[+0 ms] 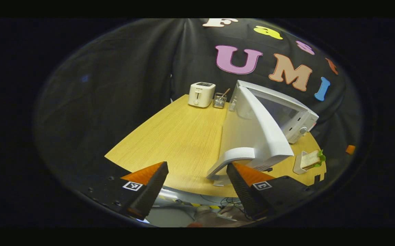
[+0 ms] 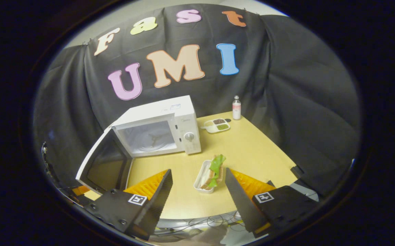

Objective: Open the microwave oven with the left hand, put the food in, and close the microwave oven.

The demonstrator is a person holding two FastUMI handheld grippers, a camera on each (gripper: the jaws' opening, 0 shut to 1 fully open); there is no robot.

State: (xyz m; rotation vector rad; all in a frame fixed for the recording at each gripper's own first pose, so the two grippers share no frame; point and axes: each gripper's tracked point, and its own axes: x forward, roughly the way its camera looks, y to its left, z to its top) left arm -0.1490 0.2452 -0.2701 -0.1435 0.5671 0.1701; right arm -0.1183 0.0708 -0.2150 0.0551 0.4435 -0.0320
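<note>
The white microwave stands on the wooden table with its door swung wide open to the left, cavity bare. In the left gripper view the door is seen edge-on, its handle just beyond my left gripper, which is open and grips nothing. A sandwich with lettuce lies in a small white tray in front of the oven, also seen as the sandwich at the right. My right gripper is open, its fingers on either side of the tray's near end, apart from it.
A white toaster and a wire holder stand at the table's far left corner. A divided dish and a small bottle sit behind right of the microwave. Cables lie on the floor below the table's front edge.
</note>
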